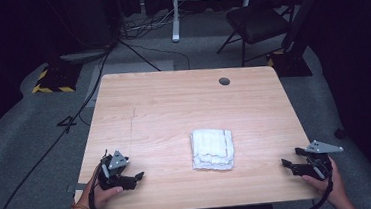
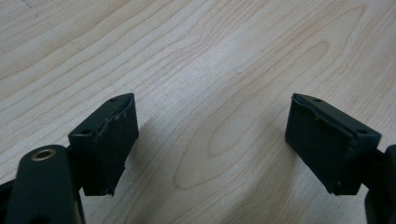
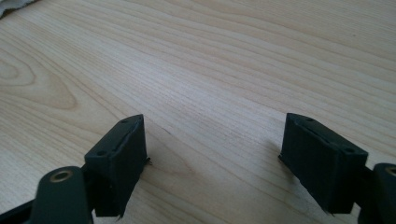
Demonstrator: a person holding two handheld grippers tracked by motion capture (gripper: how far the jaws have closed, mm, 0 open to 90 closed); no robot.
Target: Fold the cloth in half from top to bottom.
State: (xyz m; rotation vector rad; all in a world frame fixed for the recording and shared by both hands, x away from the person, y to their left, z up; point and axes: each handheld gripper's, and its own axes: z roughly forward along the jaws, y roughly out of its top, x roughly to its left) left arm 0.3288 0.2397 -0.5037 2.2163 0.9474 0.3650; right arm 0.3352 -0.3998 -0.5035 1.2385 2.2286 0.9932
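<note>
A folded white cloth (image 1: 212, 149) lies flat on the wooden table (image 1: 173, 100), a little right of centre and toward the near edge. My left gripper (image 1: 135, 180) rests low over the near left part of the table, pointing right toward the cloth and well apart from it. In the left gripper view its jaws (image 2: 212, 140) stand wide with bare wood between them. My right gripper (image 1: 288, 166) sits at the near right edge, pointing left. Its jaws (image 3: 212, 154) are open over bare wood, and a corner of the cloth (image 3: 14, 5) shows far off.
A dark round cable hole (image 1: 224, 81) sits near the table's far right corner. Beyond the table stand a black chair (image 1: 259, 21) and a white stand (image 1: 174, 15). Cables (image 1: 74, 118) run over the grey floor at the left.
</note>
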